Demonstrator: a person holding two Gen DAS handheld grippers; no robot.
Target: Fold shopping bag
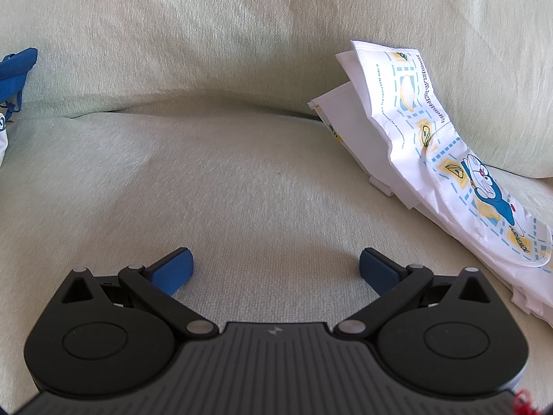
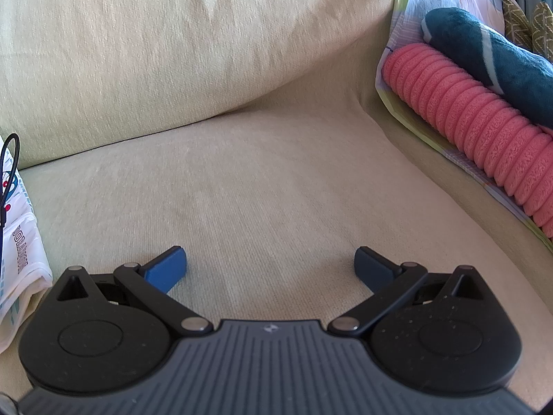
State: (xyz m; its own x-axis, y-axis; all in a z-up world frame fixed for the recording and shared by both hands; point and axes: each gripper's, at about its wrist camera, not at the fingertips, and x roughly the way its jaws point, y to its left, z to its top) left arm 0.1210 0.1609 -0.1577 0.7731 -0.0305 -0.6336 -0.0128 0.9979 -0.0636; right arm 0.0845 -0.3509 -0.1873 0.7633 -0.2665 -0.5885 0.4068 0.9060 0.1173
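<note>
A white shopping bag (image 1: pixel 439 145) with blue and yellow cartoon print lies crumpled on the pale sofa seat, leaning against the back cushion at the right of the left wrist view. Its edge also shows at the far left of the right wrist view (image 2: pixel 20 252). My left gripper (image 1: pixel 275 266) is open and empty over bare seat, left of the bag and apart from it. My right gripper (image 2: pixel 270 264) is open and empty over bare seat, to the right of the bag.
A blue fabric item (image 1: pixel 17 69) lies at the far left of the sofa. A pink ribbed cushion (image 2: pixel 484 131) and a dark teal plush (image 2: pixel 490 55) rest on a printed cloth at the right arm. A thin black cable (image 2: pixel 8 173) loops over the bag's edge.
</note>
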